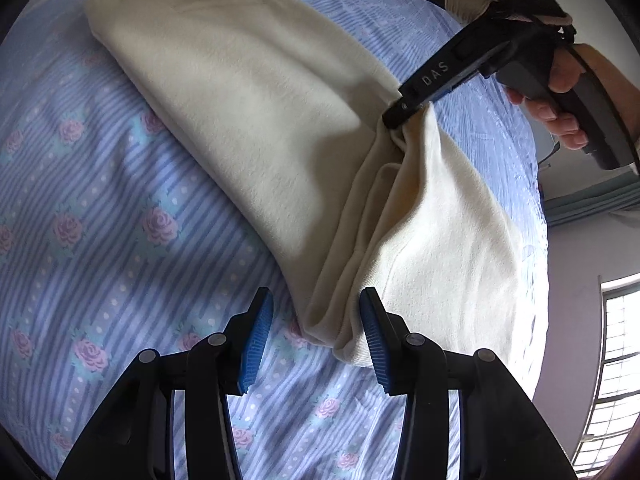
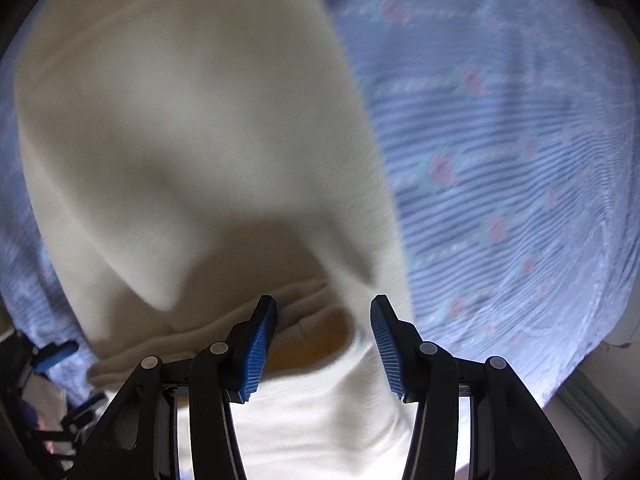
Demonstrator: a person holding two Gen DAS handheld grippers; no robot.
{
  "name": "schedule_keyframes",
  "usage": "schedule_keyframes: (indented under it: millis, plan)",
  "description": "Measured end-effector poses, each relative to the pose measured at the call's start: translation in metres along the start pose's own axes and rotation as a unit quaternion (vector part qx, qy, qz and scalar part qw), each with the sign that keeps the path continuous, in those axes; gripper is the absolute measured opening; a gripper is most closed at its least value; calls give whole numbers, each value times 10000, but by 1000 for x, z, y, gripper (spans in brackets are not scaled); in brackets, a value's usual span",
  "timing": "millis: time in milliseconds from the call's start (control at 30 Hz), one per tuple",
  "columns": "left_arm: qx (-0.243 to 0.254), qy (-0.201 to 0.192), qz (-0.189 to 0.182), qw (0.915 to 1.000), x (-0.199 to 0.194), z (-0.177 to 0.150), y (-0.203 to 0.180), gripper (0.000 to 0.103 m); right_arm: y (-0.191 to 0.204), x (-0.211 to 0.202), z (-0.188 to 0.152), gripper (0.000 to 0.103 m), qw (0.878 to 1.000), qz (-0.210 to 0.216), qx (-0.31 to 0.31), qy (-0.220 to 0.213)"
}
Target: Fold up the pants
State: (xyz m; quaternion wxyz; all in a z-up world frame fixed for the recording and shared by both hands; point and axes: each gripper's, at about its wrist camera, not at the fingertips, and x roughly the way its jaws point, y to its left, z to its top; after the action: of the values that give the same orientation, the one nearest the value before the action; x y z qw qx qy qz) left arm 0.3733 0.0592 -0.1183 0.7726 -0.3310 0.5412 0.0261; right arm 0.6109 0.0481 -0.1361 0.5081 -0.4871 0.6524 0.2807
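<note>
A bed is covered by a blue striped sheet (image 1: pixel 120 240) printed with pink roses and white dots. A gridded window (image 1: pixel 616 360), brightly lit by daylight, is set in a pale wall (image 1: pixel 576 248) at the right.

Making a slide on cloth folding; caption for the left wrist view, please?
Open left hand-held gripper nears cream pants on a floral bedsheet; right hand-held gripper touches a bunched edge.

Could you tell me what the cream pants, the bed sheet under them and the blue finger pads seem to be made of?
The cream pants look like soft, matte knit cotton or fleece: fuzzy nap, rounded folds, ribbed hem. The bed sheet seems thin woven cotton, printed with blue stripes and pink roses, slightly crinkled. The blue pads on the left hand-held gripper look like ridged rubber or printed plastic; which one is unclear.
</note>
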Motion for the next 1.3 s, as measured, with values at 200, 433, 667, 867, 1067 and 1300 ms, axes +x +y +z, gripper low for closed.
schedule_keyframes:
  millis: [200, 433, 667, 867, 1067, 1300]
  plan:
    - [4, -37, -66, 10000, -2, 0, 3, 44, -1, -2, -4, 50, 9960, -821, -188, 304]
    - [-50, -7, -155, 9999, -3, 2, 7, 44, 3, -27, 15, 50, 9987, -479, -94, 149]
    - [-61, -11, -161, 9999, -6, 3, 10, 43, 25, 8, 5, 50, 9898, -1190, -231, 748]
    - [-155, 15, -169, 9997, -4, 2, 14, 44, 3, -9, 10, 50, 9825, -1835, 48, 318]
    - [-190, 64, -172, 9997, -3, 3, 20, 45, -2, -32, 12, 50, 9927, -1183, 159, -183]
    - [-376, -257, -69, 9989, -36, 6, 26, 43, 0, -81, -16, 51, 9905, -760, -400, -1070]
